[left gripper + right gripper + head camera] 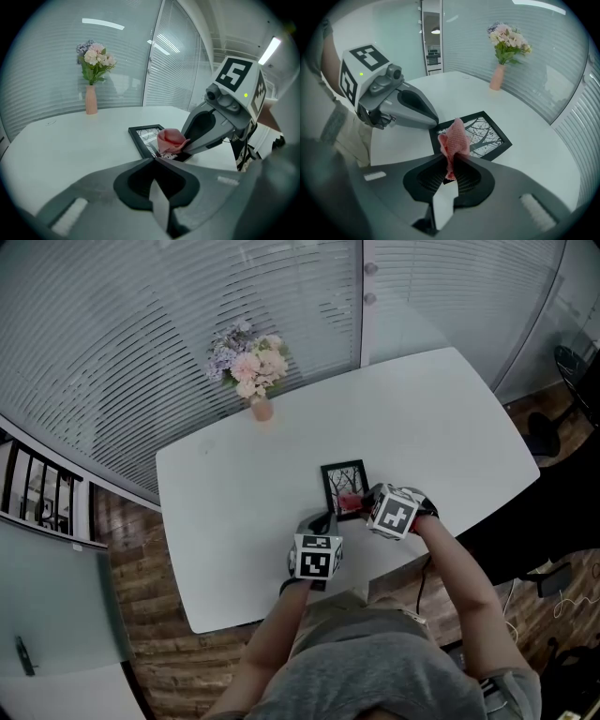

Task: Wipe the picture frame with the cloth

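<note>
A black picture frame [343, 479] with a tree print lies flat on the white table [234, 512]. My right gripper [364, 503] is shut on a pink cloth [349, 503], which bunches up from its tips [453, 158] over the frame's near part [487, 133]. In the left gripper view the cloth [169, 139] covers the frame's right side [142, 135]. My left gripper [325, 519] is shut, its tips [154, 158] at the frame's near left corner. From the right gripper view its closed beak [435, 123] touches that corner.
A pink vase of flowers [253, 371] stands at the table's far edge, beside the window blinds. The table's front edge runs just below both grippers, against the person's body [375, 652]. A chair [572, 371] stands off to the right.
</note>
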{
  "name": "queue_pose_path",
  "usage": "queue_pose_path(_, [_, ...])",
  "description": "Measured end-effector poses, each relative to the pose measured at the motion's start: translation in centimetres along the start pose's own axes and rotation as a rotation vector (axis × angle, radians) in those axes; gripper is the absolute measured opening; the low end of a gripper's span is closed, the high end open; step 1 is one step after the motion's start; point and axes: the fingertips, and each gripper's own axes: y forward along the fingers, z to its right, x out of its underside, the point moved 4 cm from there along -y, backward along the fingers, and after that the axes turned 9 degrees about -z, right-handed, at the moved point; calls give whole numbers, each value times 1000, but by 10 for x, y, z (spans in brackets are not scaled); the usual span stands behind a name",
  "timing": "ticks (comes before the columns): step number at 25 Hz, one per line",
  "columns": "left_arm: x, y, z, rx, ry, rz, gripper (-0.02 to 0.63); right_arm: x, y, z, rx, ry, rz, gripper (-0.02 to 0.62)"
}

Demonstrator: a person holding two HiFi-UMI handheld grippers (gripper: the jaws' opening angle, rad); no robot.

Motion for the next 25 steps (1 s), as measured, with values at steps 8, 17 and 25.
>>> queue_pose_path(8, [0,0,1,-6,14,7,3,1,-2,-3,56,16,20,43])
queue_pose_path(17, [2,-22,-4,12,-29,67,3,-1,-17,-26,213,146,168,44])
queue_pose_path(25, [17,-63,6,27,-23,120,3,0,-48,-57,302,413,397,43])
